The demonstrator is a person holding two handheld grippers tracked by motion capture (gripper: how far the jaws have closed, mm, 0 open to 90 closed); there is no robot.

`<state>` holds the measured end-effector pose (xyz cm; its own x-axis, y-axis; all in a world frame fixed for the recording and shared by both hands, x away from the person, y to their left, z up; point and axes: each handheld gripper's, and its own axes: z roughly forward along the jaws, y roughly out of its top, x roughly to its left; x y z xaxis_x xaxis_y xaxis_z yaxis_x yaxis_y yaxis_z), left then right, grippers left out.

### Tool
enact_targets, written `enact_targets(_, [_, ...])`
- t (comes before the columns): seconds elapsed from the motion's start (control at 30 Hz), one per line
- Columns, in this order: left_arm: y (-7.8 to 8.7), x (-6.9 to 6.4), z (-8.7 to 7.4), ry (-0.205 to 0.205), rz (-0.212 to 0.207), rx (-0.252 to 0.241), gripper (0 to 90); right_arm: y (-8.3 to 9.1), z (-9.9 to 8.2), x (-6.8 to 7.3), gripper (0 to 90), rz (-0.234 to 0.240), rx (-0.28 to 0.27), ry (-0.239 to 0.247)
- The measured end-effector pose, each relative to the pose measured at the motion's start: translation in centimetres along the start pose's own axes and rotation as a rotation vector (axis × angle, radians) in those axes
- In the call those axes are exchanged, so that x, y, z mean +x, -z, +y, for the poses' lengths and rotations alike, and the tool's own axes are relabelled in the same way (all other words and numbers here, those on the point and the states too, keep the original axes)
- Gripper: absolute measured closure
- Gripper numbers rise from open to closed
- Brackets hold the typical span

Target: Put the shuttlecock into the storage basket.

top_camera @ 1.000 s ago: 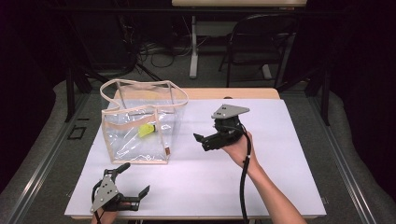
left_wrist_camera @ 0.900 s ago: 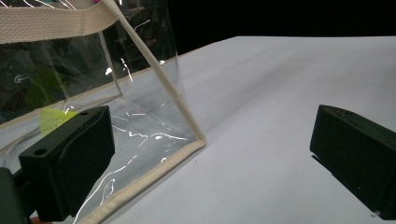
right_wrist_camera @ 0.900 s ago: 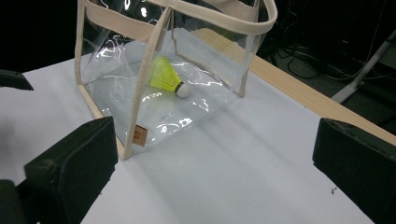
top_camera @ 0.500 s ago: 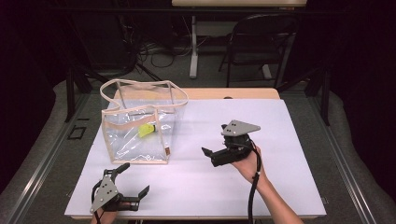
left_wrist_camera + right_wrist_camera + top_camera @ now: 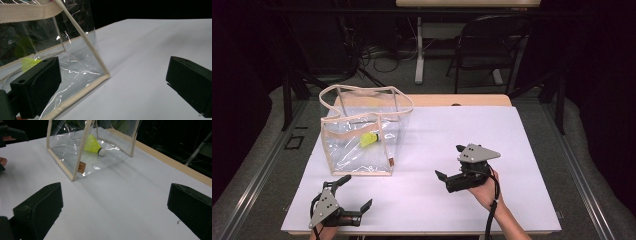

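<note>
A clear plastic bag (image 5: 362,145) with beige trim and handles stands upright at the table's left. A yellow shuttlecock (image 5: 369,139) lies inside it on the bottom, its white cork (image 5: 101,151) toward the far side. My left gripper (image 5: 357,191) rests at the front left edge, open and empty, just in front of the bag's near corner (image 5: 106,74). My right gripper (image 5: 450,161) is held by a hand right of centre. It is open and empty, and points at the bag (image 5: 75,157) from well to its right. The shuttlecock (image 5: 93,144) shows through the clear wall.
A white board (image 5: 517,135) covers the wooden table (image 5: 472,100); its right half lies bare. A black folding chair (image 5: 492,45), a table leg and cables stand on the floor beyond the far edge. Metal rails run along both sides.
My right gripper has drawn back toward the person and a little to the right, lower over the board and farther from the bag. The left gripper and bag have stayed put.
</note>
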<state>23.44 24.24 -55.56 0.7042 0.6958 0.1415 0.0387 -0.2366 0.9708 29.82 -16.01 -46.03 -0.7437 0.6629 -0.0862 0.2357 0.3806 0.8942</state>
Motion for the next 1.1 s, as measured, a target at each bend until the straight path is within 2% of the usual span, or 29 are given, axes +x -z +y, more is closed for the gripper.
enact_targets(0.6, [-0.1, -0.1, 0.0, 0.000, -0.001, 0.001, 0.0, 1.2, -2.4, 1.0, 0.0, 0.003, -0.010, 0.011])
enact_targets(1.1, [-0.2, -0.1, 0.0, -0.001, -0.004, 0.003, 0.0, 2.4, -4.5, 1.7, 0.0, 0.009, -0.032, 0.054])
